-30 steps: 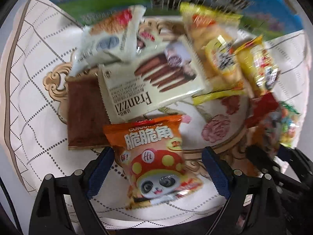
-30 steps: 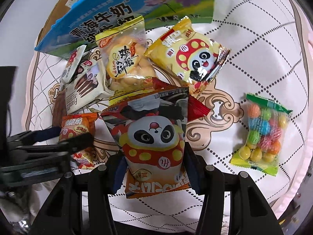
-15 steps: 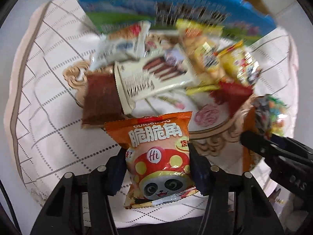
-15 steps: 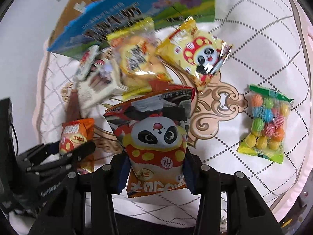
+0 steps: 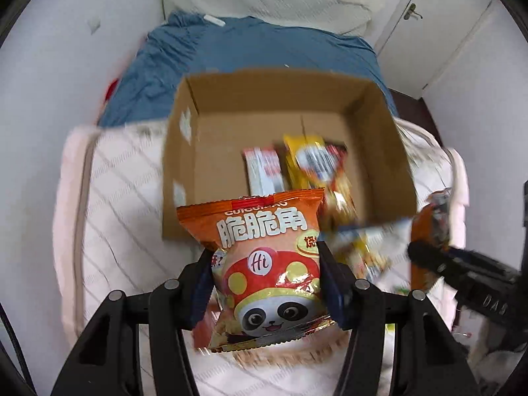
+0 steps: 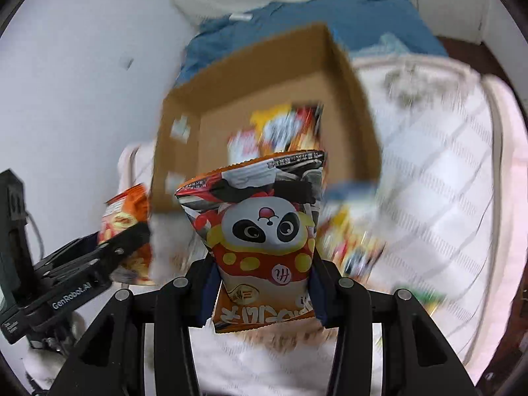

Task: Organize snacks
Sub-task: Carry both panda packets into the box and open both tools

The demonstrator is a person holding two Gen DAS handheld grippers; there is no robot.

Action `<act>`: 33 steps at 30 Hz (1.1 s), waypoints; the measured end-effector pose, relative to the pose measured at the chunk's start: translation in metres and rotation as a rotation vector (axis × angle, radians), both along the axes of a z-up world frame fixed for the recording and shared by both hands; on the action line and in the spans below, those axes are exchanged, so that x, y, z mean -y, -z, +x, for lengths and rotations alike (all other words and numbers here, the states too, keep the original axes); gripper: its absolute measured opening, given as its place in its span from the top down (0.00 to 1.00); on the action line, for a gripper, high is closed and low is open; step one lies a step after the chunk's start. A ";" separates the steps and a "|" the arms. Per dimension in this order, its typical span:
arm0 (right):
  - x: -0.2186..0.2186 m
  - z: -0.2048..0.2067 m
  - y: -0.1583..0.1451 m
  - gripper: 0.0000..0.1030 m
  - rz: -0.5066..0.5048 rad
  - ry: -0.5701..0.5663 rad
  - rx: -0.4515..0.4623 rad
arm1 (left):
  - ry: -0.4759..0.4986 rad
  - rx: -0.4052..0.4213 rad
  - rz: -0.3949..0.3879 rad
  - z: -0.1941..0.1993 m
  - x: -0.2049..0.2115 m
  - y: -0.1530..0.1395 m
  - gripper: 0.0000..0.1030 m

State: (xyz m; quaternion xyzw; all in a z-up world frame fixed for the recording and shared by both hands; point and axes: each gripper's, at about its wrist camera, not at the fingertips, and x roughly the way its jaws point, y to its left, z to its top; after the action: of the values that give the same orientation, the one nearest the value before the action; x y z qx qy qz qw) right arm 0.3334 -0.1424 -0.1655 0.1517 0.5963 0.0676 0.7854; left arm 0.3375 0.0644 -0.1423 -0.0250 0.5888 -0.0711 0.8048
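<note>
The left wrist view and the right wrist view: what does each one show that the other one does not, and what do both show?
Only the left wrist view shows the printed front of the orange panda snack bag in the left gripper, and a white door. Only the right wrist view shows the front of the red and black panda snack bag in the right gripper. Both show the open cardboard box with blurred snacks inside, the white quilt and blue bedding.

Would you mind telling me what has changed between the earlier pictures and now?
The left gripper, whose jaws have just been closing, clamped the orange panda bag and lifted it off the quilt. The right gripper likewise tightened on the black-topped panda bag and raised it. Both now face the open cardboard box. Each bag stays pinched by its lower half.
</note>
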 end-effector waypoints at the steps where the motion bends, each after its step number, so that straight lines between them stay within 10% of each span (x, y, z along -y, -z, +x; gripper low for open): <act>1: 0.002 0.015 0.001 0.53 -0.022 0.008 0.000 | -0.001 -0.004 0.014 0.014 -0.004 0.002 0.47; 15: 0.007 0.116 0.074 0.52 -0.226 0.016 -0.169 | 0.026 -0.237 0.092 0.118 -0.002 0.096 0.45; 18: 0.009 0.120 0.087 0.31 -0.236 0.002 -0.196 | 0.018 -0.305 0.054 0.117 -0.001 0.116 0.37; 23: -0.007 0.121 0.091 0.13 -0.258 -0.052 -0.212 | 0.020 -0.278 0.059 0.116 0.001 0.119 0.12; 33: -0.016 0.112 0.082 0.05 -0.273 -0.045 -0.190 | -0.017 -0.230 0.075 0.098 -0.008 0.101 0.12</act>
State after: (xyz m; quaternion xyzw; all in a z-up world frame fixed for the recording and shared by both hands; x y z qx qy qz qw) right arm 0.4449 -0.1262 -0.2476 0.0357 0.6749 -0.0111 0.7369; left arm 0.4353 0.0724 -0.2437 -0.0076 0.6792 -0.0389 0.7329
